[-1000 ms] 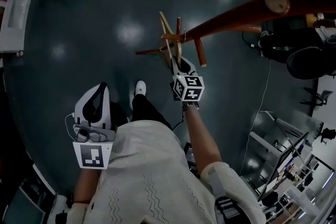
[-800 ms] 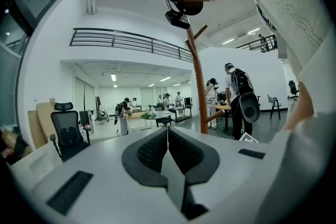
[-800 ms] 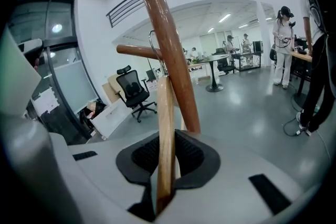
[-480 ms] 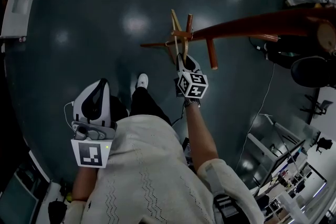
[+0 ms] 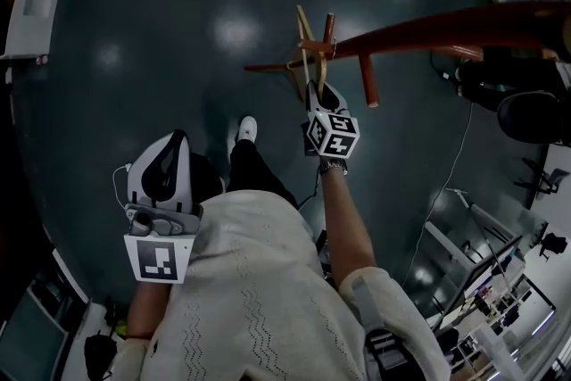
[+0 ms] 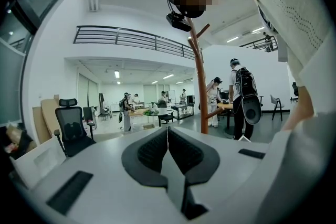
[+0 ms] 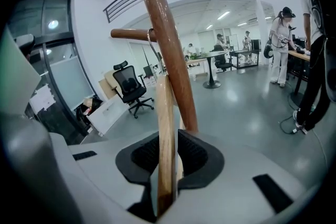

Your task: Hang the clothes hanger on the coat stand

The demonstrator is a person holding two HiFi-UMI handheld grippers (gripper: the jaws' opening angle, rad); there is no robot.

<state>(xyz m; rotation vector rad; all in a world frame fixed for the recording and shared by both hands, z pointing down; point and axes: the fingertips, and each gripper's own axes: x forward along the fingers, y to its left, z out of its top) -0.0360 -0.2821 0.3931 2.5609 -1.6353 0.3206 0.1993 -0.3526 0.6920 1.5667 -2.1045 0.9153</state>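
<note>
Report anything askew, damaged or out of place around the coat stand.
Nothing stands out. The pale wooden clothes hanger sits straight in the right gripper, its metal hook at a peg of the reddish-brown wooden coat stand. Nothing looks broken.

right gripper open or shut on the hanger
Shut on the hanger: in the right gripper view its wooden bar is pinched between the pads of the right gripper.

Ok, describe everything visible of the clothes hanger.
The clothes hanger is pale, unpainted-looking wood with a thin metal hook. Its wooden body stands nearly upright, clamped between the fingers of the right gripper, close beside the reddish-brown pole of the coat stand. The hook reaches a side peg; whether it rests there isn't clear.
</note>
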